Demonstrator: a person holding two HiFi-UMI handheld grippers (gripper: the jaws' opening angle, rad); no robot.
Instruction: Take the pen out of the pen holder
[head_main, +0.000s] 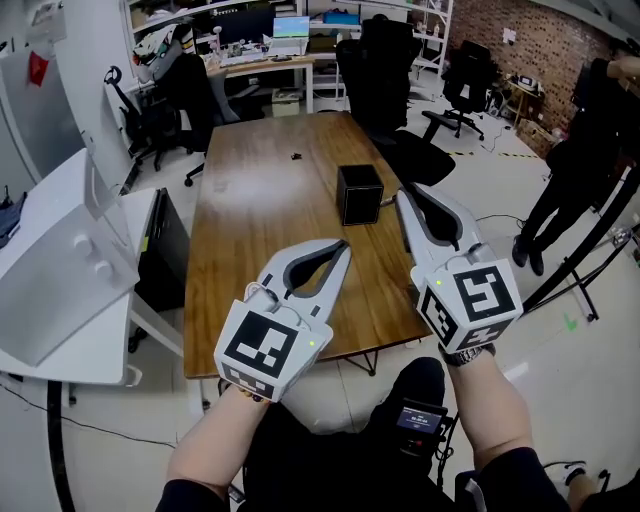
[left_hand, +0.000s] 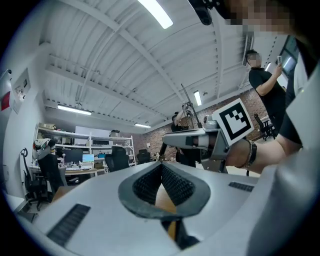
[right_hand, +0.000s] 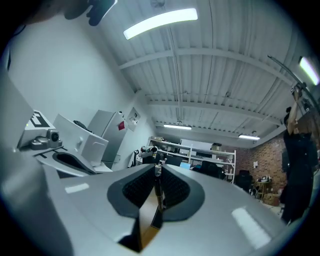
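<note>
Head view, with both gripper views. The black cube-shaped pen holder stands on the wooden table, toward its right-hand edge. Your right gripper has its tips just beside the holder, at 3 o'clock from it. In the right gripper view its jaws are pressed together on a thin dark stick that runs along the seam between them, which reads as the pen. The head view does not resolve the pen, so you cannot tell from it whether the lower end has cleared the holder's rim. Your left gripper sits at 6 o'clock from the holder, apart from it. Its jaws meet at the tips with only bare tabletop showing through the gap behind them, so it carries nothing.

Hazards from here:
- **Slipping pen.** The pen is slender and lies lengthwise in the pads, so a loosened squeeze or a quick swing would probably let it slide or pivot out.
- **Tipping holder.** If the pen's end is inside the holder, a sideways pull toward 3 o'clock could catch the rim and tip or drag the holder toward the near table edge. Nothing braces it.
- **Gripper contact.** The two grippers are close, so crossing paths risks a knock.
</note>
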